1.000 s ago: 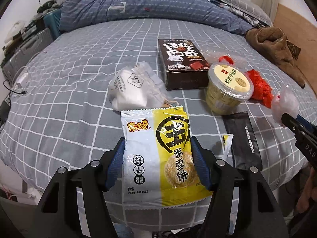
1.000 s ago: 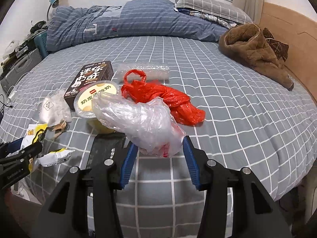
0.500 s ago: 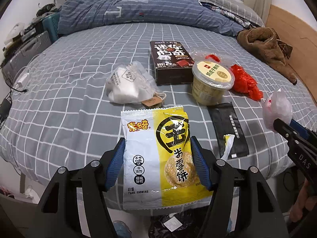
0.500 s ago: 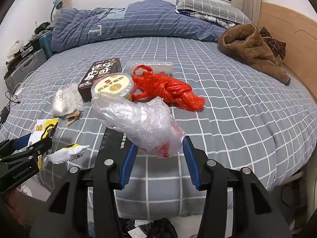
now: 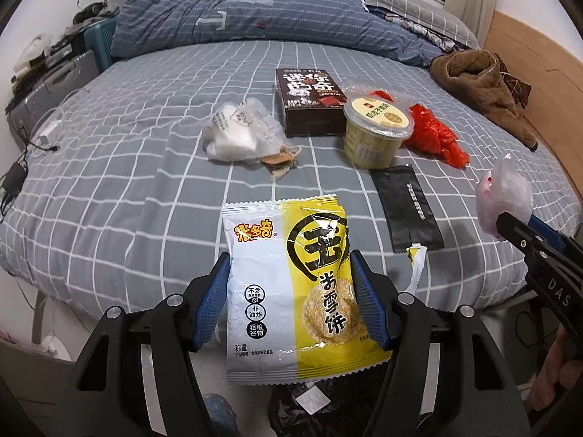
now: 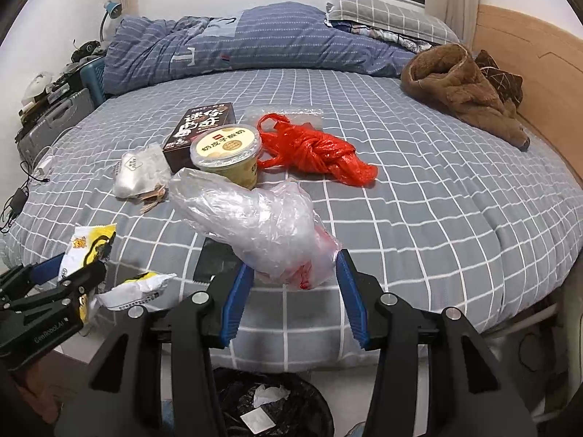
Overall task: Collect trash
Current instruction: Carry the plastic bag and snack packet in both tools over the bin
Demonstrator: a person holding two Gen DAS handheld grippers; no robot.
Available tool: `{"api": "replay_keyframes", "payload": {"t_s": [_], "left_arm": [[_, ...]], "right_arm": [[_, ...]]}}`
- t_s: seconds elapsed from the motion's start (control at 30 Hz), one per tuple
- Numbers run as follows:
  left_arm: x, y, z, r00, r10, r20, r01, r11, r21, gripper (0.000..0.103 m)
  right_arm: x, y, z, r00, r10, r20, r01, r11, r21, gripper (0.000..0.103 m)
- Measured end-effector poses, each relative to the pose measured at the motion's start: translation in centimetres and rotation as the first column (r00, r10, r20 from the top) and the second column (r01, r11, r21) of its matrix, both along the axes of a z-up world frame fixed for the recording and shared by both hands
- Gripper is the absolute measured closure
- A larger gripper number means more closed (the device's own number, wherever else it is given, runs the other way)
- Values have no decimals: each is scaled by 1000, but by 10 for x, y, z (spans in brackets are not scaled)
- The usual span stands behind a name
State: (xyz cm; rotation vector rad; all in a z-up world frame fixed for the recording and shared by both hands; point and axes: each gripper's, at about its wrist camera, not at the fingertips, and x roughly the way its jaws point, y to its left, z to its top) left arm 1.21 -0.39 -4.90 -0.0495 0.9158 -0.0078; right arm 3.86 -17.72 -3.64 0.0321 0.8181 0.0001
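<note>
My left gripper (image 5: 289, 284) is shut on a yellow and white snack wrapper (image 5: 291, 284), held off the bed's front edge. It also shows at the left of the right wrist view (image 6: 87, 251). My right gripper (image 6: 291, 280) is shut on a crumpled clear plastic bag (image 6: 255, 222), seen too in the left wrist view (image 5: 504, 195). A black-lined trash bin (image 6: 269, 400) stands on the floor below both grippers. On the bed lie a brown box (image 5: 309, 100), a yellow tub (image 5: 377, 131), a red bag (image 6: 313, 149), a black wrapper (image 5: 406, 207), a white packet (image 5: 237, 133) and a small torn wrapper (image 6: 135, 287).
The grey checked bed (image 6: 437, 200) fills the view. A blue duvet (image 6: 255, 43) and a brown garment (image 6: 462, 91) lie at its far side. A suitcase (image 5: 47, 91) and cables (image 5: 14, 178) are at the left. A wooden headboard (image 6: 539, 73) is at the right.
Both grippers have pulled back from the bed with their loads and risen slightly. The bed edge, the floor and the trash bin have come into view below them.
</note>
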Motion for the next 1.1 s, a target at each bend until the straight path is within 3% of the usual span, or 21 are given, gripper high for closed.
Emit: {"api": "replay_keyframes", "payload": {"t_s": [1.1], "left_arm": [[-96,-3,-11,1000,1,-20,-1,1000,-18,40]], "right_arm": [[-96,12,-8,999,29,-44,-28,999,23,58]]}}
